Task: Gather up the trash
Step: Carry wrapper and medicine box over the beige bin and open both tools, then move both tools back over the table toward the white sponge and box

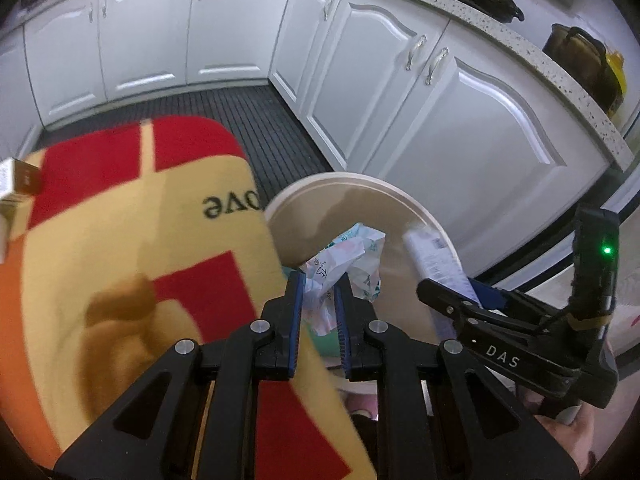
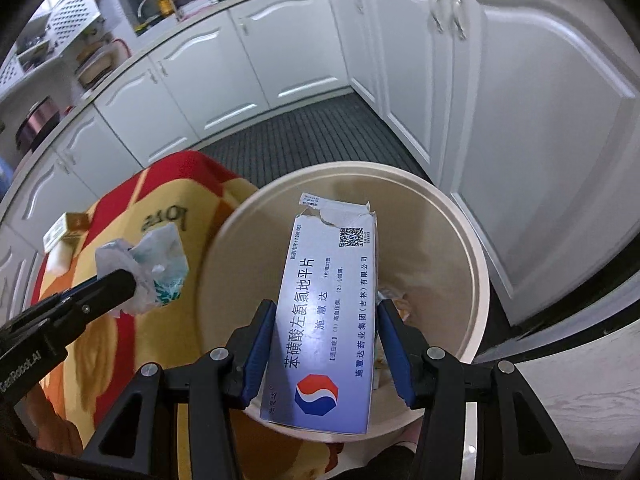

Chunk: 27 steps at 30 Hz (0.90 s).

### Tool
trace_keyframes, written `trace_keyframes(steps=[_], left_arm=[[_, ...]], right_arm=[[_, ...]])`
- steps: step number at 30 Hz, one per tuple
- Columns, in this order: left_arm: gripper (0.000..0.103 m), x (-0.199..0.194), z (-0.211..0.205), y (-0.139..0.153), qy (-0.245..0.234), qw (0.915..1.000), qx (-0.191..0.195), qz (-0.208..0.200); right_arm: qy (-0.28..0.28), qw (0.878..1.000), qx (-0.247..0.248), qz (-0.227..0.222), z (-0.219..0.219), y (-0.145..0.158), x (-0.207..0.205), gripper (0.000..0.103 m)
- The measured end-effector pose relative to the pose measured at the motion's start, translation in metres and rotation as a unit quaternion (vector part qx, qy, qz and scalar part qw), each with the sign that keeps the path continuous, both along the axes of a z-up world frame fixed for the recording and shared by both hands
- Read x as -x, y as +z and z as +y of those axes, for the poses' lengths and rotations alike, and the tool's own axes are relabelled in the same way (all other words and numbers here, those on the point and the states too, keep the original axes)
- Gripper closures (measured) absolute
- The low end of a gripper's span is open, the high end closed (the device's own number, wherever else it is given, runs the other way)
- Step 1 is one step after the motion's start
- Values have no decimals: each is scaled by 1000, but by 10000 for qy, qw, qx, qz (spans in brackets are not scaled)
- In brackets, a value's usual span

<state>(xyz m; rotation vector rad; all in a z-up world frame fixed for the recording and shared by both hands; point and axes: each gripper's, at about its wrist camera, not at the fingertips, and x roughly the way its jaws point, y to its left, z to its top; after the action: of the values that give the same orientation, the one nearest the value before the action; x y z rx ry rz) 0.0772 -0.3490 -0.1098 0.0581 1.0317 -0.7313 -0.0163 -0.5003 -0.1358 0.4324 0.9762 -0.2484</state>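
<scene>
In the left wrist view my left gripper (image 1: 320,280) is shut on a crumpled white and green wrapper (image 1: 348,256), held at the near edge of a round cream bin (image 1: 320,178). The right wrist view shows that wrapper (image 2: 156,268) at the left gripper's (image 2: 128,280) tip, above the table's edge just left of the bin (image 2: 480,264). My right gripper (image 2: 326,304) is shut on a torn-open white and blue medicine box (image 2: 332,280), held over the bin's mouth. The same box (image 1: 432,256) and right gripper (image 1: 456,292) appear at the right of the left wrist view.
A table under a red and yellow cloth (image 2: 132,340) stands left of the bin, with a small carton (image 2: 66,226) on it. White cabinets (image 2: 540,120) close in on the right and back. A dark ribbed mat (image 2: 312,132) covers the floor. Some scraps (image 2: 400,300) lie inside the bin.
</scene>
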Motion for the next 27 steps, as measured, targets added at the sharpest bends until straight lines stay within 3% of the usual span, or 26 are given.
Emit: trace_keyframes(steps=[1, 2, 3, 10, 18, 27], left_arm=[[76, -1, 0, -2, -9, 10000, 16, 59], [61, -1, 1, -4, 1, 9999, 36, 94], [54, -1, 2, -4, 11, 9999, 78, 101], [53, 3, 14, -1, 152, 9999, -43, -61], [53, -8, 51, 5, 608, 9975, -255, -258], [53, -27, 141, 14, 1379, 9891, -319, -415]], right_arm=[[-35, 10000, -25, 16, -3, -2, 0, 45], [-98, 9999, -42, 66, -6, -4, 0, 35], [-140, 9999, -34, 85, -9, -5, 1, 31], [-120, 9998, -127, 110, -8, -9, 10, 31], [180, 9997, -168, -32, 25, 6, 4, 31], [762, 9967, -173, -217, 79, 27, -21, 30]])
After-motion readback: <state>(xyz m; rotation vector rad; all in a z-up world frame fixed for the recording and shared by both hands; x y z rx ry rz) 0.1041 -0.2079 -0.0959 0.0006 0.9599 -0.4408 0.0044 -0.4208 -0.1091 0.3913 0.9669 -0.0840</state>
